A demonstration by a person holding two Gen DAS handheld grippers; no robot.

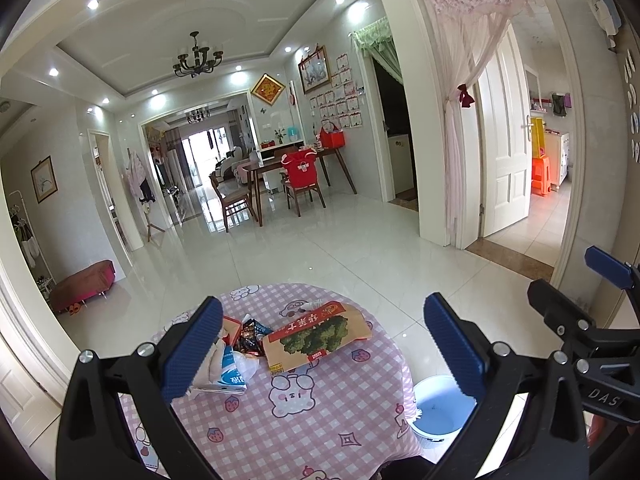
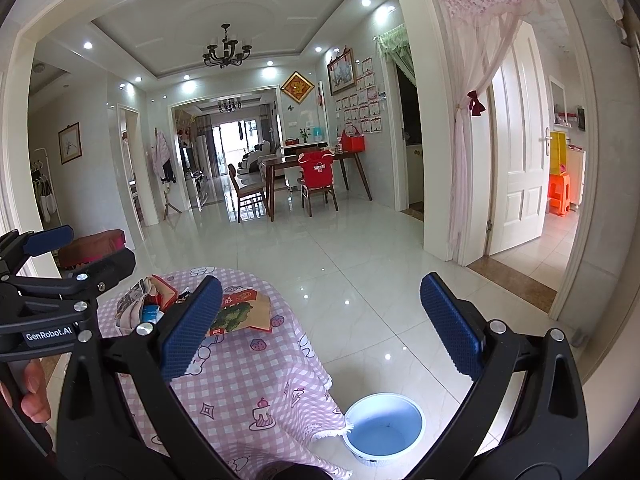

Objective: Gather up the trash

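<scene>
A pile of trash lies on a small table with a pink checked cloth [image 1: 280,420]: a brown and red snack packet [image 1: 320,334], a blue and white carton [image 1: 230,376], a dark wrapper [image 1: 250,334] and crumpled paper. My left gripper [image 1: 324,350] is open and empty, held above the table just short of the pile. My right gripper [image 2: 320,324] is open and empty, off the table's right side above the floor. The snack packet [image 2: 240,314] and the pile [image 2: 140,300] also show in the right wrist view. A blue trash bin [image 2: 384,424] stands on the floor by the table's right edge.
The bin also shows in the left wrist view [image 1: 436,408]. Glossy white tile floor [image 2: 360,260] stretches ahead to a dining table with chairs [image 2: 316,176]. A doorway with a pink curtain [image 2: 480,80] is at right. A low red bench [image 1: 84,284] stands at left.
</scene>
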